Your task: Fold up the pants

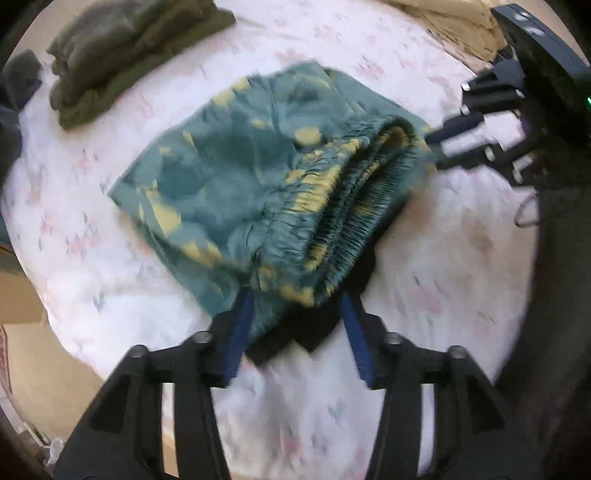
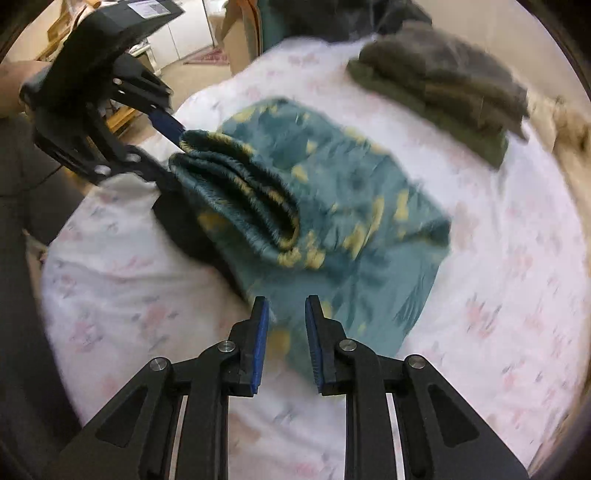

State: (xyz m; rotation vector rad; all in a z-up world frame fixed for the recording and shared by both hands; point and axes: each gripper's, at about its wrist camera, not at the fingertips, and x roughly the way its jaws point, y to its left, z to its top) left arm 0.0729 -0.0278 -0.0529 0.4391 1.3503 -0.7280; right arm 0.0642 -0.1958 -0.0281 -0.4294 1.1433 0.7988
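Note:
The teal pants with yellow blotches (image 1: 240, 177) lie folded into a bundle on the white floral bedsheet (image 1: 424, 295), elastic waistband facing me; they also show in the right wrist view (image 2: 332, 206). My left gripper (image 1: 295, 306) is open, its blue-padded fingers (image 1: 240, 328) either side of the waistband's near corner. It also shows in the right wrist view (image 2: 166, 147) at the waistband's left end. My right gripper (image 2: 283, 314) is open, its tips over the bundle's near edge; it shows in the left wrist view (image 1: 443, 144) at the waistband's far end.
A folded olive-green garment (image 1: 122, 55) lies at the far side of the bed, also in the right wrist view (image 2: 443, 85). Beige cloth (image 1: 454, 26) sits at the far right. A dark garment (image 2: 192, 229) lies under the pants. The bed edge and floor (image 1: 44, 354) are at the left.

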